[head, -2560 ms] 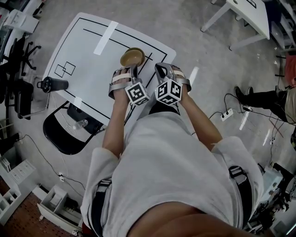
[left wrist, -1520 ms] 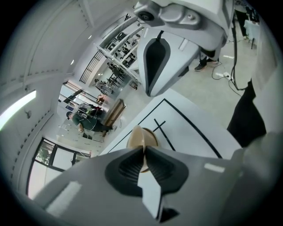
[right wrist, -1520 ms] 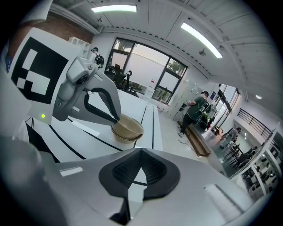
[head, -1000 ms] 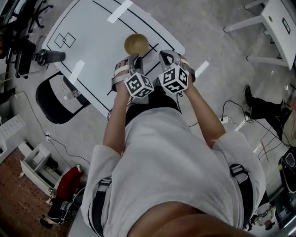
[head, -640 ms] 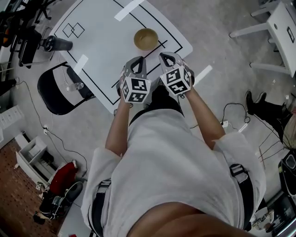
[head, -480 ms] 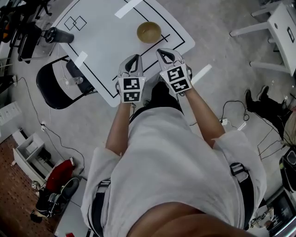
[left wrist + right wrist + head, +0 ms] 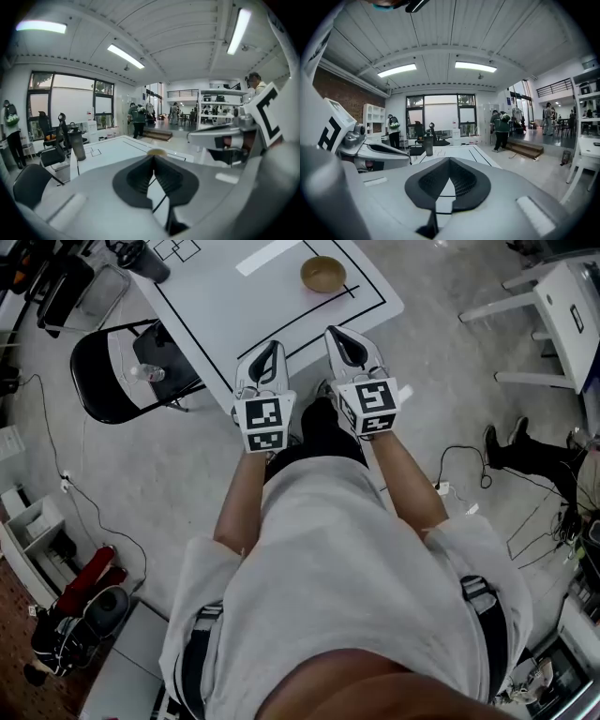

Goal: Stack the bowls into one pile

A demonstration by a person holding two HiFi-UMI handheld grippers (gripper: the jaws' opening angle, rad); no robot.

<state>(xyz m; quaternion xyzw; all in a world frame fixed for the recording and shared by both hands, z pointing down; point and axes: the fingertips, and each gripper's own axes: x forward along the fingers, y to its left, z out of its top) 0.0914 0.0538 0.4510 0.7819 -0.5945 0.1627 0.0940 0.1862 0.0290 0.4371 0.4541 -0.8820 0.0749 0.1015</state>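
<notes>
Arms bent, side by side; left gripper (image 7: 269, 351), right gripper (image 7: 336, 336) clenched empty, aimed toward 12. At 12: bowl (image 7: 322, 274), mouth up.

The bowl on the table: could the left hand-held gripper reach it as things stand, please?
Probably yes: only bare table lies between the left hand-held gripper and the bowl, though its jaws are together and must open.

White tabletop (image 7: 217, 307) w/ black lines: tan bowl (image 7: 323, 274); tape strip (image 7: 267, 256) left of bowl, dark bottle (image 7: 142, 256) farther left.
</notes>
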